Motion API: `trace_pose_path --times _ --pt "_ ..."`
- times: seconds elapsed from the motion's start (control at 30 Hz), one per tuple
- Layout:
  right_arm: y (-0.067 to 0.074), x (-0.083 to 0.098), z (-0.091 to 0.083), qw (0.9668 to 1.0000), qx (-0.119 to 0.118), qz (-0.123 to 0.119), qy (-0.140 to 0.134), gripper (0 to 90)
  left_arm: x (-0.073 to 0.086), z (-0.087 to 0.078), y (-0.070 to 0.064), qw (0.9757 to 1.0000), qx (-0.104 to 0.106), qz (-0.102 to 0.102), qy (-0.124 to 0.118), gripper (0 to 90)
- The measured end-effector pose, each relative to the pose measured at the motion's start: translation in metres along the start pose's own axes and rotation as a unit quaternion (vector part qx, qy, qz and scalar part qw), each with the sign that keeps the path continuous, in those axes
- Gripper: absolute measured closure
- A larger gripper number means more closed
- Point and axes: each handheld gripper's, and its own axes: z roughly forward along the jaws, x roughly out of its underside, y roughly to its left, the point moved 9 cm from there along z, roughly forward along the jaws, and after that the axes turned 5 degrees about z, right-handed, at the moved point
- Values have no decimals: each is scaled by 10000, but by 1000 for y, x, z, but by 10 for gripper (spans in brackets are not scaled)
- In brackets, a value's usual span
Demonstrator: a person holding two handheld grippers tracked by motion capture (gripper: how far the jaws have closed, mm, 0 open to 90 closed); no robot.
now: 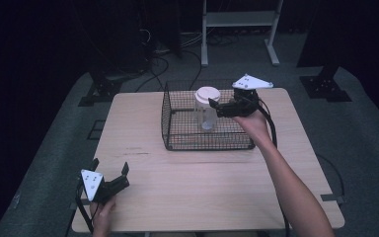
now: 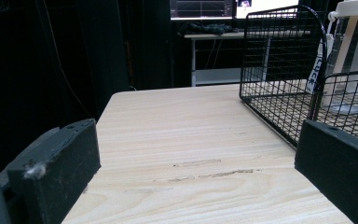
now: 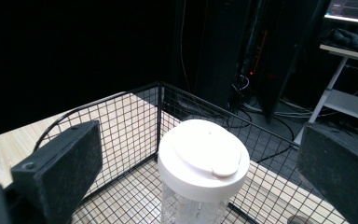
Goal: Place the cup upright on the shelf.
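1. High view: jar (image 1: 207, 109) stands upright inside the wire basket (image 1: 177, 140) on the surface (image 1: 202, 187); right gripper (image 1: 216, 106), jaws spread, sits beside its white lid (image 1: 208, 94).
2. Closing off-centre could tip the jar against the mesh.
3. Left gripper (image 1: 111, 170) rests open, well apart.

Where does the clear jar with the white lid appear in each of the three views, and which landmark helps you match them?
High view: the jar stands upright inside the wire basket, just left of the right gripper.
Left gripper view: at the far right edge, seen through the basket's mesh.
Right gripper view: lower centre, between the open jaws.
Shared landmark: the black wire basket.
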Motion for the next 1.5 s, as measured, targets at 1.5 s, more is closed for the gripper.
trace_pose_path --times 1.5 --pt "-15 43 -78 9999 20 50 117 0 0 0 -1 10000 -15 57 8 0"
